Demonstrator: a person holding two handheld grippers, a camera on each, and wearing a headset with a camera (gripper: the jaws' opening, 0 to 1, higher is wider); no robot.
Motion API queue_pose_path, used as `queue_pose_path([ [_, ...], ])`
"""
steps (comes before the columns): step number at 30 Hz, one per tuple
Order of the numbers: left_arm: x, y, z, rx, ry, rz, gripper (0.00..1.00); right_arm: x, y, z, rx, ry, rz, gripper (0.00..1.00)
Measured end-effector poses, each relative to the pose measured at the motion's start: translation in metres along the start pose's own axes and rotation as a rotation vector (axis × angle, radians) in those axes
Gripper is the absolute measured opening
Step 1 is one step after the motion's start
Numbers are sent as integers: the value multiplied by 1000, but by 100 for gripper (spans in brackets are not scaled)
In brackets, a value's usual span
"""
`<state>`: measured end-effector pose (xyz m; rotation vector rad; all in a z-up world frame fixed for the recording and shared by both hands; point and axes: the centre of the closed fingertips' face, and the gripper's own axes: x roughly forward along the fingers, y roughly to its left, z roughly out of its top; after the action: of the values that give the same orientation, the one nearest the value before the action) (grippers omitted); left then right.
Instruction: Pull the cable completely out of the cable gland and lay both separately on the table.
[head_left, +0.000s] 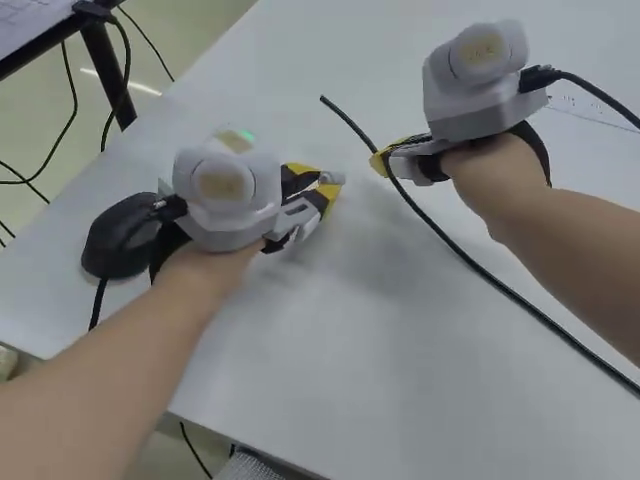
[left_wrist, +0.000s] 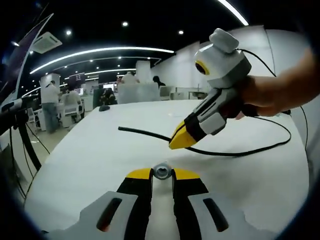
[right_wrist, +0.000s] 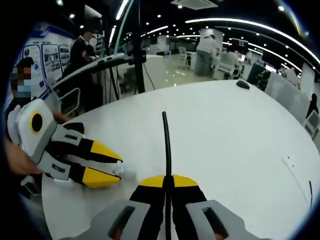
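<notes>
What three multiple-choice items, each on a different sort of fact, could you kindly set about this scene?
1. What colour is the cable?
A. black
B. red
C. white

2. Where is the cable gland?
A. in the right gripper
B. held by the left gripper
C. threaded on the cable

3. How is the right gripper?
A. open wide
B. shut on nothing
C. shut on the cable

Answers:
1 A: the cable reads black in all three views.
2 B: the left gripper view shows the cable gland between its own jaws, apart from the cable.
3 C: the right gripper view shows the cable running out from between its closed jaws.
</notes>
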<state>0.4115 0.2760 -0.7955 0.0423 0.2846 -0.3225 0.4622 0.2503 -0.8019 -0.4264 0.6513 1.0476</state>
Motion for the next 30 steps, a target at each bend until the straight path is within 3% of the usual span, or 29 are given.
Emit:
queue_pose_path([
  [4, 3, 4, -9, -35, 27, 30, 14, 14, -11, -6, 14, 22, 1, 0],
  [5, 3, 5, -10, -5, 29, 46, 14, 15, -13, -8, 20, 28, 3, 0],
  [6, 4, 3, -8, 3, 23, 31, 14, 17, -13, -9, 22, 33, 1, 0],
  [9, 7, 6, -13, 50, 54, 51, 15, 21, -15, -14, 16, 49, -10, 0],
  [12, 8, 6, -12, 35, 47, 53, 15, 26, -16, -12, 7, 47, -14, 0],
  [14, 9, 7, -12, 71, 48, 70, 15, 26, -17, -10, -15, 49, -26, 0],
  [15, 10, 7, -18, 69, 83, 69, 15, 27, -18, -10, -27, 55, -31, 0],
  [16, 13, 8, -15, 38, 59, 71, 15, 27, -18, -10, -24, 55, -31, 0],
  [17, 13, 7, -16, 42, 77, 54, 15, 29, -18, -9, -18, 58, -29, 0],
  [19, 16, 9, -17, 28, 87, 58, 18, 28, -20, -10, -19, 59, -41, 11],
  [20, 16, 9, -16, 24, 85, 60, 27, 27, -21, -9, -20, 55, -39, 18],
  [21, 16, 12, -16, 12, 88, 65, 38, 25, -22, -11, -21, 60, -46, 26],
  [24, 11, 12, -17, 18, 102, 78, 82, 12, -26, -19, -37, 69, -62, 35],
  [26, 7, 10, -16, 21, 100, 79, 98, 3, -36, -25, -23, 55, -92, 51],
  [28, 2, 2, -13, -38, 97, 47, 99, -8, -49, -32, 5, 20, -129, 77],
  [30, -3, -4, -11, -66, 108, 39, 99, -25, -59, -42, 38, -11, -149, 96],
])
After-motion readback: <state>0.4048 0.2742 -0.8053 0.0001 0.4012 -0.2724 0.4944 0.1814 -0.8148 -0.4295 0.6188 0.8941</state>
